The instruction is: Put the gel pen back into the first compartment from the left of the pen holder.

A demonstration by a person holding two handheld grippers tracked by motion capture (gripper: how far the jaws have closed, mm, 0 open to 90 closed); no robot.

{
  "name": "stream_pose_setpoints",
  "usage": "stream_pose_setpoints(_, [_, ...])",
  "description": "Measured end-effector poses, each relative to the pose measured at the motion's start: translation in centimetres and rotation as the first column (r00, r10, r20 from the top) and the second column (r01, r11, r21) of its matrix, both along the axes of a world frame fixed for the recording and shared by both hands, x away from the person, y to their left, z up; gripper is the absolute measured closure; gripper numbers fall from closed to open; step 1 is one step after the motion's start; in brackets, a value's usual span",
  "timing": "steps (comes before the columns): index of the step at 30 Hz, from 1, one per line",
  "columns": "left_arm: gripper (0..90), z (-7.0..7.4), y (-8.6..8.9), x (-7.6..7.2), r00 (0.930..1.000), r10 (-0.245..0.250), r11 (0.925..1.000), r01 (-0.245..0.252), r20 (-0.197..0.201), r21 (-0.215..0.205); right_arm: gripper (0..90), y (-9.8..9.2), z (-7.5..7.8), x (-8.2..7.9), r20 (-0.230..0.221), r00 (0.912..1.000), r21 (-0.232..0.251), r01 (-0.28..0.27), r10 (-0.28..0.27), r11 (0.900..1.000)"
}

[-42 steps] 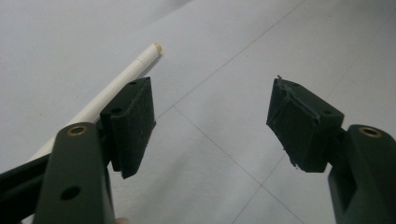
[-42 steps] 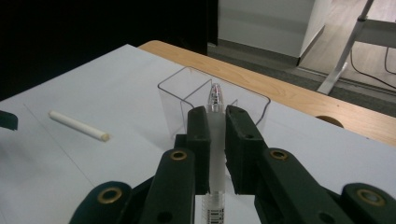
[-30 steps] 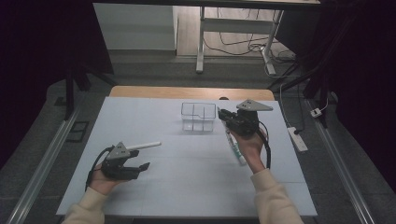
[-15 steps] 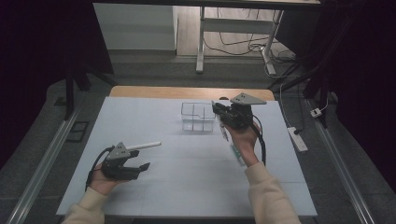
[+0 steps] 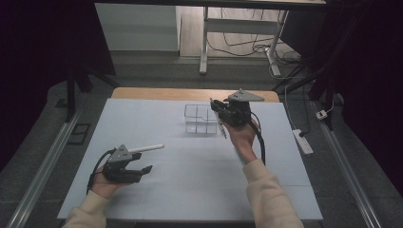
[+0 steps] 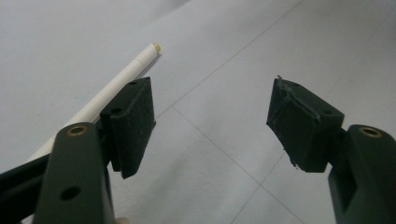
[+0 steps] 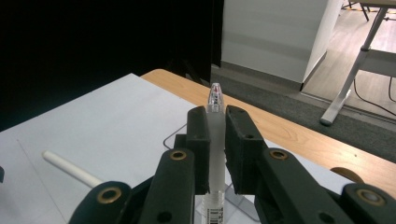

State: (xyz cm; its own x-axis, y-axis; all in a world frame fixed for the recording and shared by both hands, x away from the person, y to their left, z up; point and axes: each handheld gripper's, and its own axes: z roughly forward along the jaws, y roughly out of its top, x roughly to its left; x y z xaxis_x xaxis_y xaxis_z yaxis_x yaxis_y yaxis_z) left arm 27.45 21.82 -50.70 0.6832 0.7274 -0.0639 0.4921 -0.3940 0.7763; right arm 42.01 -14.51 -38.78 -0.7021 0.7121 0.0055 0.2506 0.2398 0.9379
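The right gripper (image 5: 219, 115) is clamping a translucent plastic pen (image 7: 215, 140) just beside the clear wire-framed box (image 5: 200, 118). The left gripper (image 5: 141, 164) is resting on the table (image 5: 190, 180), jaws apart, beside a white stick (image 6: 112, 91).

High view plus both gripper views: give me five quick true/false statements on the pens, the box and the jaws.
1. The right gripper is shut on a clear pen. True.
2. The left gripper holds the white pen. False: its jaws stand open with nothing between them; the white pen lies on the table beside one jaw.
3. The clear box stands near the right gripper. True.
4. The clear pen already lies in the box. False: it is clamped between the right jaws, above the table.
5. The left gripper is next to the box. False: it sits at the near left, well apart from it.
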Motion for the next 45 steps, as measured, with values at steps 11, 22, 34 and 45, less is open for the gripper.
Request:
stream_pose_setpoints(11, [32.1, 0.0, 0.0, 0.0, 1.0, -0.001, 1.0, 0.001, 0.0, -0.003, 79.2, 1.0, 0.3, 0.8, 0.015, 0.9999, 0.009, -0.001, 0.001, 1.0])
stream_pose_setpoints(22, [32.1, 0.0, 0.0, 0.0, 1.0, -0.003, 1.0, 0.003, 0.0, -0.003, 79.2, 1.8, 0.4, 1.4, 0.026, 0.9996, 0.017, -0.011, 0.011, 1.0])
stream_pose_setpoints(34, [32.1, 0.0, 0.0, 0.0, 1.0, -0.006, 1.0, 0.006, 0.0, -0.003, 79.2, 2.7, 0.2, 2.3, 0.023, 0.9997, 0.019, -0.011, 0.01, 1.0])
stream_pose_setpoints(45, [32.1, 0.0, 0.0, 0.0, 1.0, -0.008, 1.0, 0.008, 0.001, -0.005, 79.2, 3.8, 0.2, 3.4, 0.021, 0.9997, 0.042, -0.013, 0.012, 0.999])
